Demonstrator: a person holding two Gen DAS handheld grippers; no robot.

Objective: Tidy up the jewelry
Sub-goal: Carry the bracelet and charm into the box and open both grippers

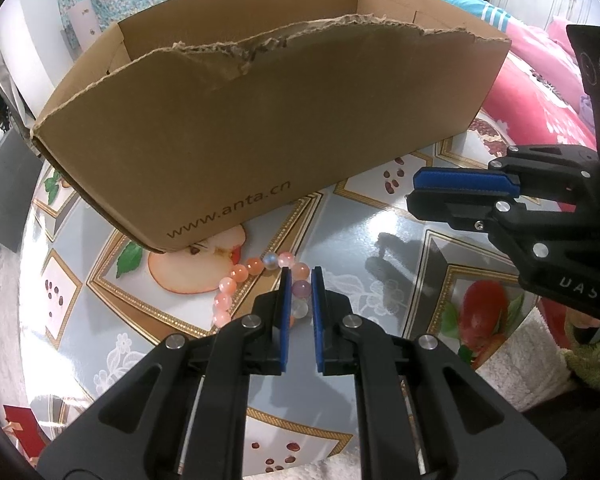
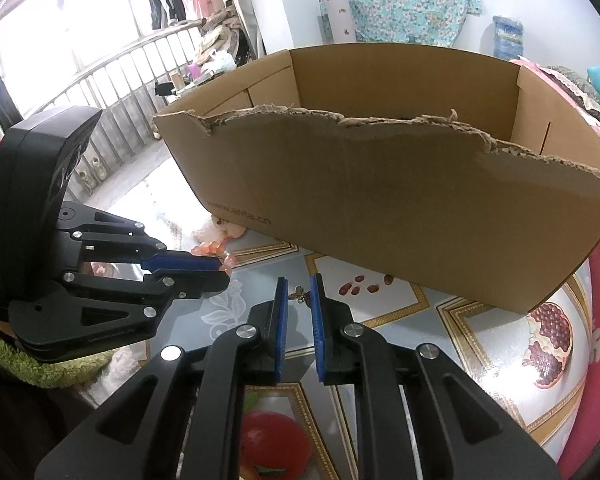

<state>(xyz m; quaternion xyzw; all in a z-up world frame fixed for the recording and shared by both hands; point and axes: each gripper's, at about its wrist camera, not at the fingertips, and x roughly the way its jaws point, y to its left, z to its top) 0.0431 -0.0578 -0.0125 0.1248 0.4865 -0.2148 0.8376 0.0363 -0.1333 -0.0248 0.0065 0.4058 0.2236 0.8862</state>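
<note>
A bracelet of pink, orange and pale beads lies on the fruit-patterned tablecloth, just in front of a torn cardboard box. My left gripper points down at it, and its blue pads are shut on the bracelet's purple and white beads. In the right wrist view the same left gripper rests at the bracelet beside the box. My right gripper hovers over the cloth, shut with only a narrow slit and nothing between its pads. It also shows at the right as the right gripper.
The box is open at the top, with a ragged near wall. A pink and teal quilt lies to the right of the table. A white fuzzy cloth sits at the near right edge. A railing and hanging clothes stand far left.
</note>
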